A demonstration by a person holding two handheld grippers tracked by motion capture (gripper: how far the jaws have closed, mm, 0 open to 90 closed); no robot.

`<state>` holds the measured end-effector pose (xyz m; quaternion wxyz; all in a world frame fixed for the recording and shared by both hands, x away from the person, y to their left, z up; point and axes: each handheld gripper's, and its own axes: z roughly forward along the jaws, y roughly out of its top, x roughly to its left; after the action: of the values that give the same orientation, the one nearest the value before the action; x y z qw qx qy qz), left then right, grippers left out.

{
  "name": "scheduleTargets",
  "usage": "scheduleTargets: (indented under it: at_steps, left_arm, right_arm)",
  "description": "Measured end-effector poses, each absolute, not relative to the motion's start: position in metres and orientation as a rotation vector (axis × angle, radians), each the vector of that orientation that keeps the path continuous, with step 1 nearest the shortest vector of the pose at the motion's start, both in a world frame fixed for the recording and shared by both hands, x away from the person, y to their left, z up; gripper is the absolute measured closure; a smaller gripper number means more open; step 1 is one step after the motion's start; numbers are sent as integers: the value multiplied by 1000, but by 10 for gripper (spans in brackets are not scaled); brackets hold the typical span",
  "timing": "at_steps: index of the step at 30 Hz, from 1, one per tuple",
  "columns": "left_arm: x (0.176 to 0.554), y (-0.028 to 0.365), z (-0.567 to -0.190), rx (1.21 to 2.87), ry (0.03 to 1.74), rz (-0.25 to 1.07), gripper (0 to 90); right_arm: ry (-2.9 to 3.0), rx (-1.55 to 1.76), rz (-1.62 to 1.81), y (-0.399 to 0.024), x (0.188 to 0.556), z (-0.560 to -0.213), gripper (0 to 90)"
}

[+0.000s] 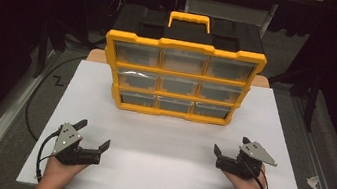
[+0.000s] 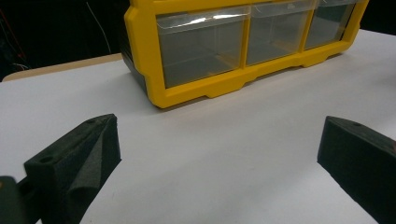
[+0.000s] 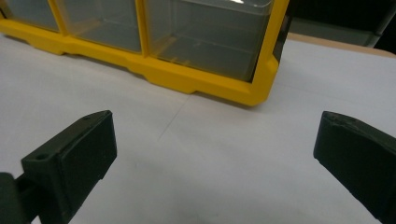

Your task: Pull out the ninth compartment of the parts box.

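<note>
Both pairs of jaws stand spread wide with nothing between them. The left gripper (image 1: pixel 97 135) and the right gripper (image 1: pixel 230 147) rest low over the white table top (image 1: pixel 164 144), each well short of the yellow drawer organiser (image 1: pixel 181 79), one off its left front corner and one off its right. The organiser stands upright near the far edge of the table, its three rows of clear drawers facing the person and its carry handle (image 1: pixel 190 21) on top. In the left gripper view the bottom-left drawer (image 2: pixel 201 49) looks empty; in the right gripper view the bottom-right drawer (image 3: pixel 210 39) does too.

The cabinet is tall on a narrow base, so a one-sided pull on an upper drawer could tip it forward or drag it along the smooth table. The clear drawer fronts offer only a thin lip, and a jaw closing off-centre would likely slip off. A drawer pulled too far could drop out of its frame.
</note>
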<state>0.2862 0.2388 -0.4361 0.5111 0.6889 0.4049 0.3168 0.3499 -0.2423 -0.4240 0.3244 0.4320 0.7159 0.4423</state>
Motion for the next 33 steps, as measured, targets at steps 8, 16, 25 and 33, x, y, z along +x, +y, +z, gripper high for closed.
scheduleTargets:
  at_steps: [8,16,25,33]
  left_arm:
    - [287,238,-438,1662,976,766,2]
    - [286,238,-438,1660,975,769,2]
    - [286,236,-438,1645,962,770,1]
    - [286,233,-439,1673,966,777,2]
  right_arm:
    - [1883,1137,1126,-237,363,-427,9]
    - [1869,1115,1101,-231,376,-427,10]
    - [1878,1132,1043,-227,403,-429,10]
    - [1868,1117,1028,-228,400,-426,9]
